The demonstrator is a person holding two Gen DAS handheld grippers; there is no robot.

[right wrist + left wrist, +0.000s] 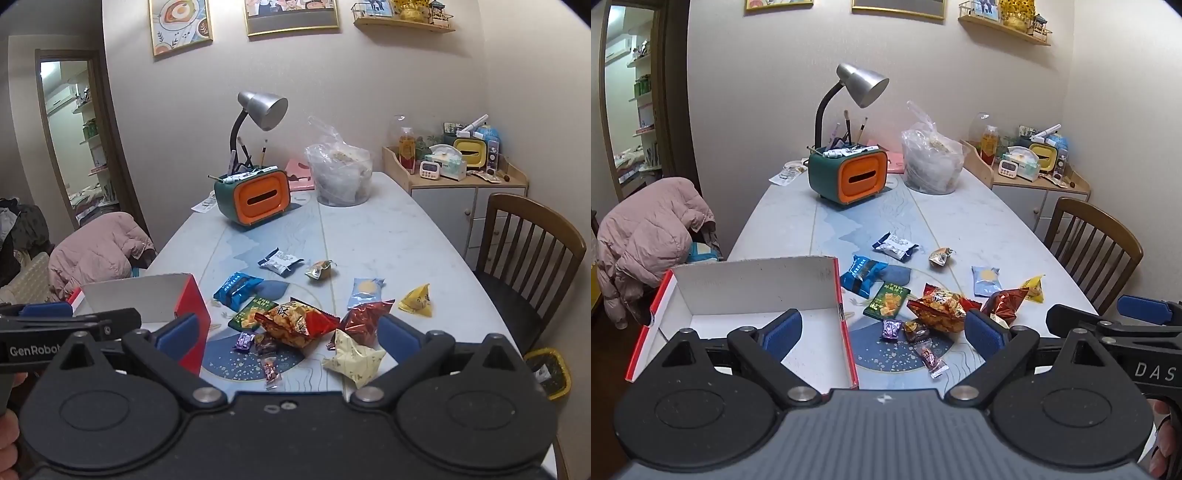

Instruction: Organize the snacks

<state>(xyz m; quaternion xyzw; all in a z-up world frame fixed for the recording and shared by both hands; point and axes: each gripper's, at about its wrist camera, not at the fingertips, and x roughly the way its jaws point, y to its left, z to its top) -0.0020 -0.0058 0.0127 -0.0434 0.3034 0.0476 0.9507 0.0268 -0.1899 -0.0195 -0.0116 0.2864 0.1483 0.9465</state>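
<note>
I have both claws spread wide and holding nothing: the left claw (882, 332) hangs over the near end of the pale marble-patterned tabletop (979, 221), the right claw (286, 332) beside it. The empty red-sided white cardboard box (757, 291) sits just left of my left claw; the loose snack packets lie ahead, between the claws' fingers. I'd start with the puffy orange-red crisp bag (295, 321), nearest my right claw: come down on its crimped edge, close gently so it doesn't crush, then carry it left into the box.

Home dining room (table (979, 229), chairs (532, 258), framed pictures (181, 26)).
</note>
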